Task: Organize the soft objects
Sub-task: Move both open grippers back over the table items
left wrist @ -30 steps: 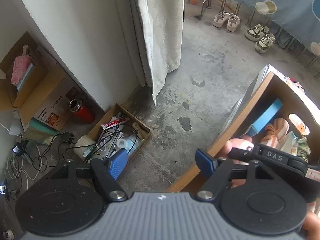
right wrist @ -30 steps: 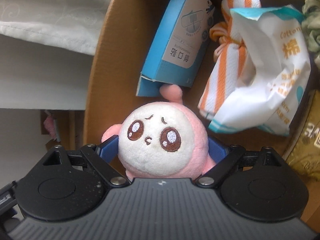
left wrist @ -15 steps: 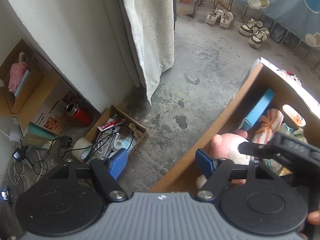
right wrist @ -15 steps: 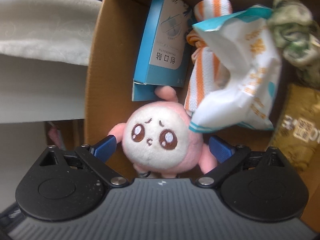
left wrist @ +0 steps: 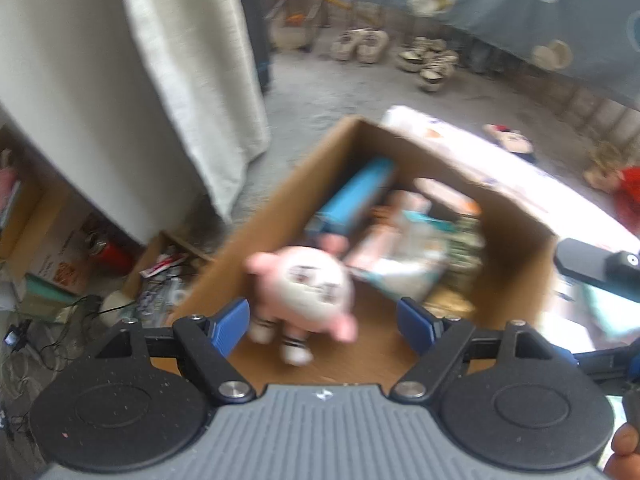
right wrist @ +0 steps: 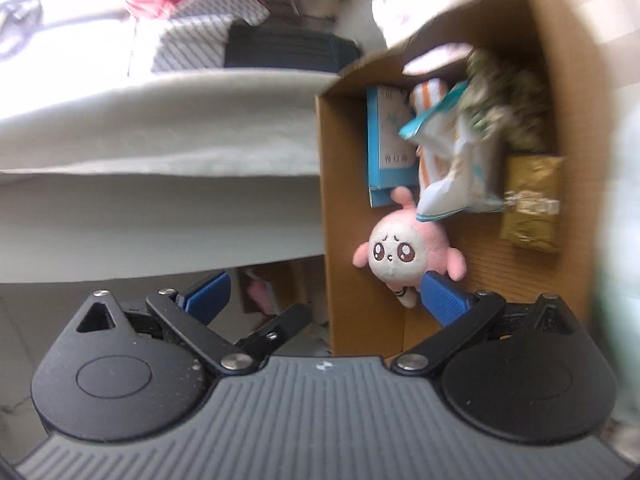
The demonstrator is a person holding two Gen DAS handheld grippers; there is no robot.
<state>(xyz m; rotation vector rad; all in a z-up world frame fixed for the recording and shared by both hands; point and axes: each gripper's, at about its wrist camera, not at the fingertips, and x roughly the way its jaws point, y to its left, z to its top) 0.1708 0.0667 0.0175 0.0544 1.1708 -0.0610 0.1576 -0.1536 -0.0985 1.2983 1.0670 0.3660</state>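
Observation:
A pink and white plush toy (right wrist: pixel 400 252) lies on the floor of an open cardboard box (right wrist: pixel 328 208), near its front left corner; it also shows in the left wrist view (left wrist: pixel 308 288). Beside it in the box are a blue carton (right wrist: pixel 386 140), an orange striped cloth (right wrist: pixel 430 96), a white and teal soft pack (right wrist: pixel 460 176), a green patterned cloth (right wrist: pixel 504 96) and a gold packet (right wrist: pixel 530 196). My right gripper (right wrist: pixel 324 296) is open and empty, above the box's left wall. My left gripper (left wrist: pixel 324 320) is open and empty above the box (left wrist: pixel 256 248).
A white curtain (left wrist: pixel 192 80) hangs left of the box. A small box of clutter (left wrist: pixel 164 280) and a red flask (left wrist: pixel 108 250) stand on the concrete floor at left. Shoes (left wrist: pixel 360 42) line the far wall. A plush (left wrist: pixel 510 142) lies beyond the box.
My right gripper opened, let go of the plush toy and drew back up and left; the toy now lies in the box. My left gripper swung right over the box.

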